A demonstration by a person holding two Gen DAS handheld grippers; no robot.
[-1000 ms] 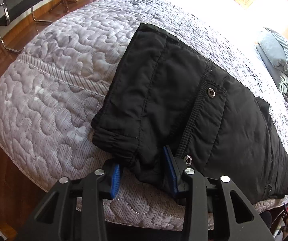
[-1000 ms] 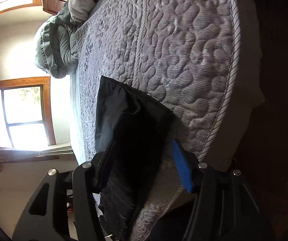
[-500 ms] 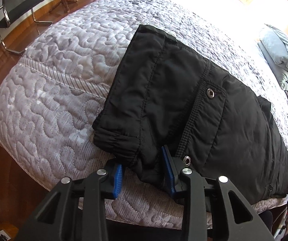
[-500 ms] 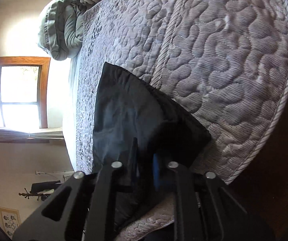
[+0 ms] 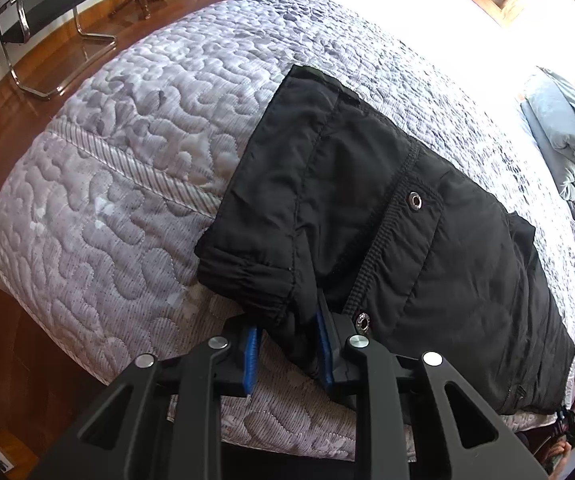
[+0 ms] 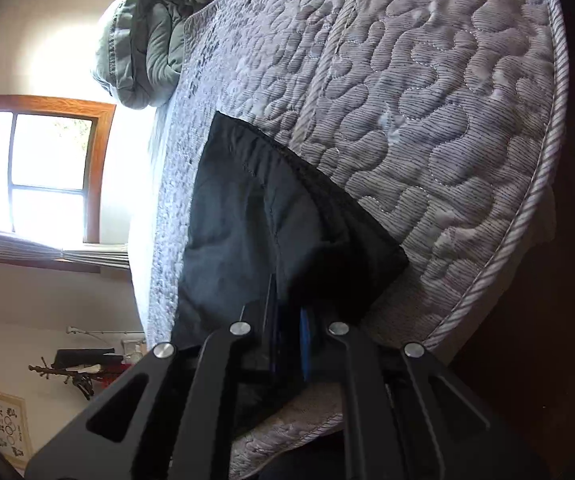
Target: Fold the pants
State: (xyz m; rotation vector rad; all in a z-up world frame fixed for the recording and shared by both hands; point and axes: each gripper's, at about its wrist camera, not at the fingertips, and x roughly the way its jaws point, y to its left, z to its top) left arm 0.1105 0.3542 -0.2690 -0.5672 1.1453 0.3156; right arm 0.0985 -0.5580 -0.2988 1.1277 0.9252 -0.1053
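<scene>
Left wrist view: black pants (image 5: 387, 216) lie folded near the quilted bed's (image 5: 127, 184) foot edge; the left gripper (image 5: 287, 344) is closing around their bunched cuff. Right wrist view: the right gripper (image 6: 287, 340) is clamped tight on the pants' edge.

The pants (image 5: 387, 232) are black, of a thin, slightly shiny cloth, and lie folded on the quilted bed (image 5: 127, 184) near its foot corner. An elastic, gathered cuff sits at the near edge. A ribbed seam runs across the top layer, with two metal snaps along it. The far end lies flat and smooth; the near edge is bunched and lifted slightly.
</scene>
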